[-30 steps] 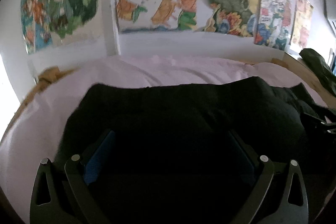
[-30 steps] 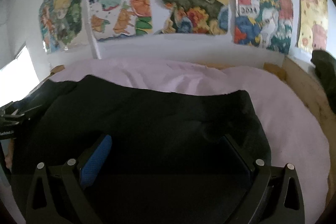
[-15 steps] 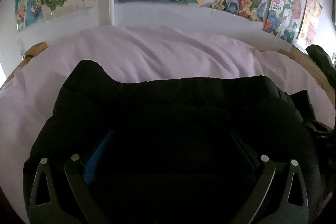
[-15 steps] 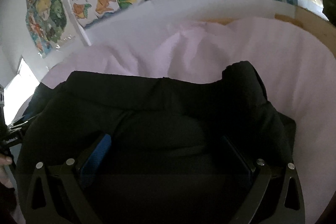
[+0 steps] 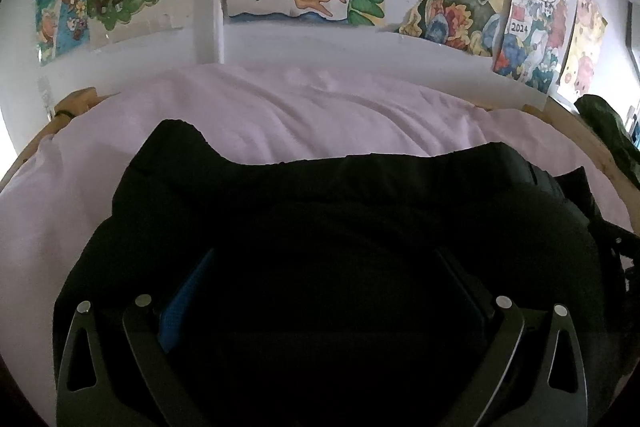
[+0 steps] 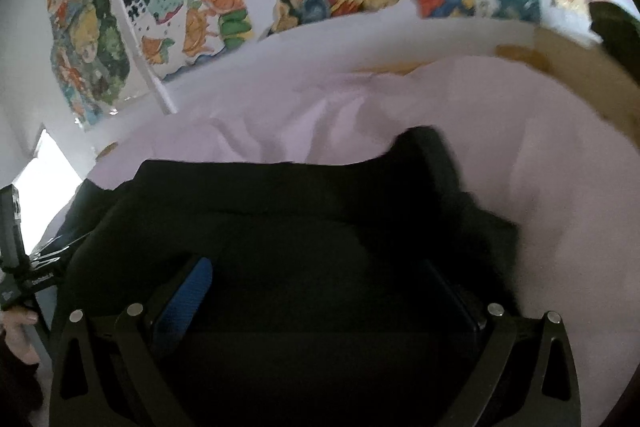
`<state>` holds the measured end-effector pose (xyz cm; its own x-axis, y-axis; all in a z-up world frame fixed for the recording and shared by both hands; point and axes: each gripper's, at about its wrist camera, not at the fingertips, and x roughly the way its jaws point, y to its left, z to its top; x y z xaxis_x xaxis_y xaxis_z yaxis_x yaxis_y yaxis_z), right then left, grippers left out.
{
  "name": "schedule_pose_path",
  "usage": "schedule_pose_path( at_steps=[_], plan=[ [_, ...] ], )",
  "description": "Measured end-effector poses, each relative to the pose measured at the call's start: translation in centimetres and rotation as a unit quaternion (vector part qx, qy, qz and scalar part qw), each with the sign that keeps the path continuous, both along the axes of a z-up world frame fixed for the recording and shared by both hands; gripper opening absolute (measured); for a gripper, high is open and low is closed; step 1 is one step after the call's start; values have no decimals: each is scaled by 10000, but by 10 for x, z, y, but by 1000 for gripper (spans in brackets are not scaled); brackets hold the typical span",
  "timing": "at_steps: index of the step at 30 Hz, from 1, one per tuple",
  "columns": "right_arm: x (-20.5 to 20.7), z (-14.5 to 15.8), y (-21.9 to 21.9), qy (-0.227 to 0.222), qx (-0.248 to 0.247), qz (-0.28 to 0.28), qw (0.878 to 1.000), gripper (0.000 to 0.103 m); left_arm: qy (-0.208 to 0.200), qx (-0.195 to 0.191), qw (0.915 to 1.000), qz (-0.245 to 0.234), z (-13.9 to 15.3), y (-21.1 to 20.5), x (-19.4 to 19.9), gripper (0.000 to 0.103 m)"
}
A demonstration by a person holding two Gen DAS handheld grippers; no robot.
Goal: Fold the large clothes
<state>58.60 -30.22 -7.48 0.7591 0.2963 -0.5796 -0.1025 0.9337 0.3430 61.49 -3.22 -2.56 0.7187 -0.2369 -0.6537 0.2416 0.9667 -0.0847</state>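
Note:
A large black garment (image 5: 320, 203) lies on a pale pink bedsheet (image 5: 280, 115) and fills the lower half of both wrist views (image 6: 304, 203). My left gripper (image 5: 324, 267) stands with its fingers wide apart, the black cloth bunched between and over them; one blue pad (image 5: 180, 307) shows. My right gripper (image 6: 320, 275) stands the same way, fingers wide apart over the cloth, its blue pad (image 6: 188, 295) showing. The fingertips are hidden in the dark fabric. The garment's far edge has a raised corner at the left in the left view and at the right in the right view.
The bed has a wooden frame (image 5: 576, 131) along its right side. The wall (image 5: 304, 47) behind carries several colourful drawings. A dark green cloth (image 5: 608, 131) hangs at the far right. The other gripper's body (image 6: 16, 243) shows at the left edge of the right view.
Both grippers have dropped and moved back towards me; more pink sheet shows beyond the garment's far edge. The right view has tilted to the left and its garment corner has bunched up.

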Motion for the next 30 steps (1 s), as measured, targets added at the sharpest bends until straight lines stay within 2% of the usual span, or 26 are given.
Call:
schedule_pose_path(
  at_steps=[4,6,10,12,17,23,27,28,30],
  plan=[
    [-12,-2,-29,22,-19,-219,9998,103,-22,-25,10000,-9,5,4,-6,102],
    [-14,-8,-46,181,-6,-399,9990,103,-20,62,10000,-42,8,4,-9,102],
    [-12,-36,-81,695,633,-604,9937,103,-74,273,9995,-136,13,8,-17,102],
    [-11,-48,-93,775,919,-566,9911,103,-145,354,9991,-160,15,12,-22,102],
    [-7,-57,-95,793,1088,-199,9907,103,-202,400,9988,-178,18,31,-32,102],
    [-4,-64,-96,745,1624,257,9836,103,-95,63,9999,-109,24,80,-50,102],
    [-2,-68,-95,642,2379,1027,9637,103,220,-8,9997,-109,19,111,-50,102],
    [-1,-70,-92,638,2530,1226,9575,103,367,-172,9991,-159,16,120,-48,102],
    [1,-72,-87,727,2530,1354,9552,103,652,-577,9957,-317,9,130,-42,102]
  ],
)
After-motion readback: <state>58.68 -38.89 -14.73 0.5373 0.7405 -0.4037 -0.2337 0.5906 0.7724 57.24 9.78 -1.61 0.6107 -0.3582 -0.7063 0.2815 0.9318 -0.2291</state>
